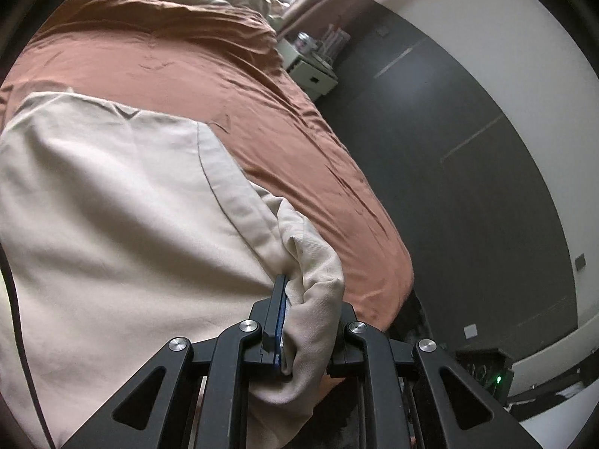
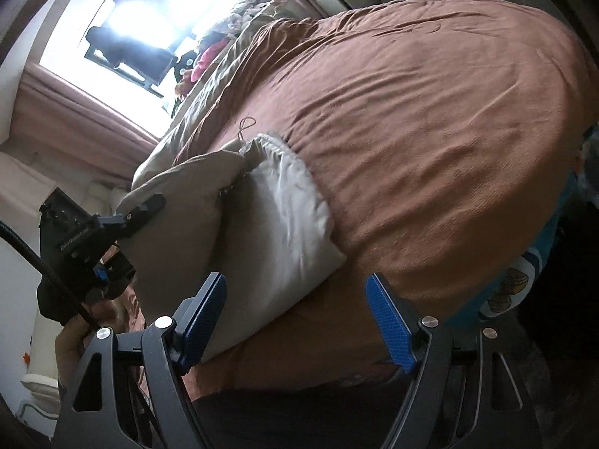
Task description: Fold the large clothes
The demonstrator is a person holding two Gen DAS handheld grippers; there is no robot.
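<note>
A: Where is the beige garment (image 1: pixel 112 205)?

B: On the bed (image 1: pixel 168 56), near its foot edge. The left gripper (image 1: pixel 299 321) has its fingers pinching a bunched corner; the right gripper (image 2: pixel 299 321) has its fingers spread, nothing between them.

A: The risk?

B: With only one corner held, pulling would likely drag the fold askew or slide cloth off the bed.

bare brown bedspread (image 2: pixel 430 149) open, beige garment (image 2: pixel 269 232) alongside
</note>
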